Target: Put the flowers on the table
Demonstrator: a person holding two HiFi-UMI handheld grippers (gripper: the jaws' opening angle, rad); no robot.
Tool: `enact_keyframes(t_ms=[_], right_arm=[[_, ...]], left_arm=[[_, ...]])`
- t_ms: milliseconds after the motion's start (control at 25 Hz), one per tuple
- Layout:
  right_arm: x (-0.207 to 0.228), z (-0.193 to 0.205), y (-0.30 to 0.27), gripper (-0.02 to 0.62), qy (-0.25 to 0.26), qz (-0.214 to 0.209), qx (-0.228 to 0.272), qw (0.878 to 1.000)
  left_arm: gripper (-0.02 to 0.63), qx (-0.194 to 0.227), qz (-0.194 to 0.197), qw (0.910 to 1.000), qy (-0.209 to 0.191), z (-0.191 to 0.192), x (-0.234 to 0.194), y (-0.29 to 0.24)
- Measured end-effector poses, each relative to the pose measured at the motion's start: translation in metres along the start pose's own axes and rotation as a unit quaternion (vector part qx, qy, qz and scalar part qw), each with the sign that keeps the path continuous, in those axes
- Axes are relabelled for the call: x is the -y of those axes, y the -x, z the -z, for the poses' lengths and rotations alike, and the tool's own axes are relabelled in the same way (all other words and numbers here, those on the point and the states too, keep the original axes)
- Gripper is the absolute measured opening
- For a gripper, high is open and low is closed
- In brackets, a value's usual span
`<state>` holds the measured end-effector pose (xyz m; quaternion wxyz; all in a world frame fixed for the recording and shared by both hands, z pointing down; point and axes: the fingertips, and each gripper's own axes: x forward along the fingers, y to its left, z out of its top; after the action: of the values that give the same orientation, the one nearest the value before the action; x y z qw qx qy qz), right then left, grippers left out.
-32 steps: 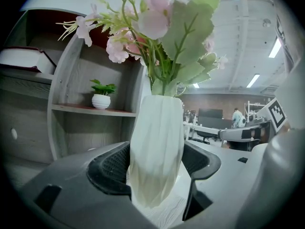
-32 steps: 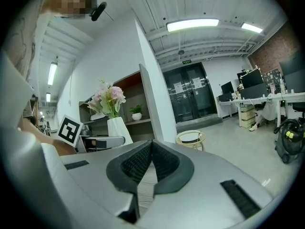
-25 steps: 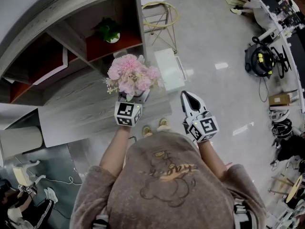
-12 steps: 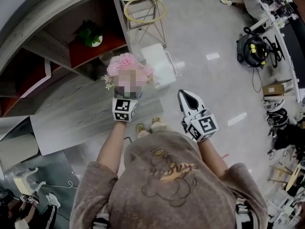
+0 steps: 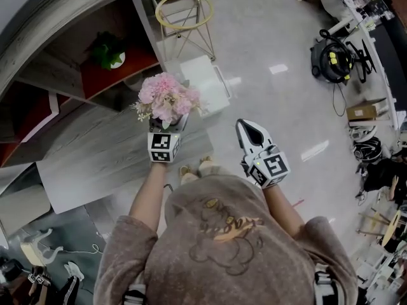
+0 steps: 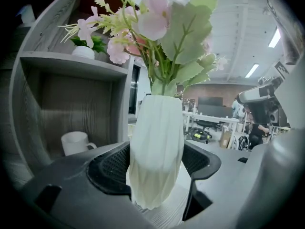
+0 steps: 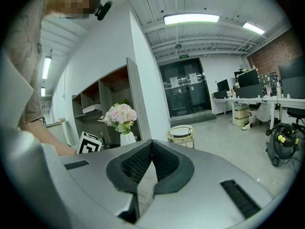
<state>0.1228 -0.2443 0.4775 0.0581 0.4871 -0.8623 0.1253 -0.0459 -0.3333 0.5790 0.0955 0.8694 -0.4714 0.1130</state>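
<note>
Plainly the carrying step is in hand: the left gripper (image 6: pixel 156 168) is clamped on the lower body of a white ribbed vase (image 6: pixel 157 128), one jaw pad on each side. The vase stands upright between them, and its pink flowers (image 5: pixel 166 99) spread above the jaws at the middle of the head view.

Beneath and to the lower left of the bouquet lies the grey wood-grain worktop (image 5: pixel 89 161). The blooms hide the vase's base from above, so I cannot tell whether it hangs over the worktop's right end or just off its edge. It does not look set down yet.

The next move, as I judge it, calls for bringing the vase over the bare worktop, lowering it upright until the base bears, then parting the jaws.

The right gripper (image 7: pixel 145 171) sits right of centre with jaws together on nothing.

Further out, a white mug (image 6: pixel 75 142) stands in the shelf unit (image 5: pixel 57 62), with a potted plant (image 5: pixel 107 51) at upper left.
</note>
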Motion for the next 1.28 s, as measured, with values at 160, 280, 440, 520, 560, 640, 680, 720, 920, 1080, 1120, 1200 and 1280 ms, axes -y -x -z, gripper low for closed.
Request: enact_keyframes(t_ms=[160, 280, 440, 520, 560, 640, 680, 720, 920, 1080, 1120, 1200, 1280], right_arm=[[0.002, 0.002, 0.001, -0.009, -0.006, 0.004, -0.003, 1.0], [0.003, 0.005, 0.004, -0.009, -0.012, 0.006, -0.005, 1.0], [0.001, 0.003, 0.007, -0.009, -0.01, 0.006, -0.006, 1.0], [0.001, 0.004, 0.008, -0.009, -0.01, 0.006, -0.006, 1.0], [0.001, 0.005, 0.009, -0.009, -0.009, 0.007, -0.006, 1.0], [0.001, 0.006, 0.01, -0.009, -0.006, 0.008, -0.008, 1.0], [0.001, 0.006, 0.01, -0.009, -0.004, 0.009, -0.007, 1.0], [0.002, 0.007, 0.01, -0.009, -0.004, 0.009, -0.006, 1.0], [-0.001, 0.008, 0.012, -0.009, -0.01, 0.009, -0.007, 1.0], [-0.003, 0.006, 0.012, -0.009, -0.006, 0.009, -0.009, 1.0], [-0.003, 0.005, 0.012, -0.009, -0.005, 0.009, -0.009, 1.0], [-0.003, 0.005, 0.012, -0.009, -0.002, 0.008, -0.007, 1.0], [-0.004, 0.005, 0.012, -0.009, -0.003, 0.006, -0.006, 1.0]], left_arm=[[0.347, 0.005, -0.001, 1.0, 0.007, -0.001, 0.0, -0.001], [0.347, 0.007, -0.005, 0.9999, 0.01, -0.001, 0.002, -0.001], [0.347, 0.006, -0.01, 0.9999, 0.011, -0.001, 0.004, 0.001], [0.347, 0.007, -0.012, 0.9999, 0.01, 0.0, 0.005, 0.002], [0.347, 0.007, -0.014, 0.9998, 0.009, 0.001, 0.005, 0.002], [0.347, 0.005, -0.017, 0.9998, 0.008, 0.002, 0.005, 0.003], [0.347, 0.004, -0.018, 0.9998, 0.007, 0.003, 0.005, 0.003], [0.347, 0.004, -0.019, 0.9998, 0.005, 0.003, 0.005, 0.003], [0.345, -0.009, -0.019, 0.9998, -0.001, 0.009, 0.006, 0.003], [0.347, -0.012, -0.017, 0.9998, 0.0, 0.011, 0.008, 0.003], [0.348, -0.012, -0.016, 0.9998, 0.001, 0.01, 0.008, 0.003], [0.351, -0.012, -0.014, 0.9998, 0.001, 0.008, 0.009, 0.005], [0.353, -0.011, -0.012, 0.9999, 0.002, 0.005, 0.01, 0.008]])
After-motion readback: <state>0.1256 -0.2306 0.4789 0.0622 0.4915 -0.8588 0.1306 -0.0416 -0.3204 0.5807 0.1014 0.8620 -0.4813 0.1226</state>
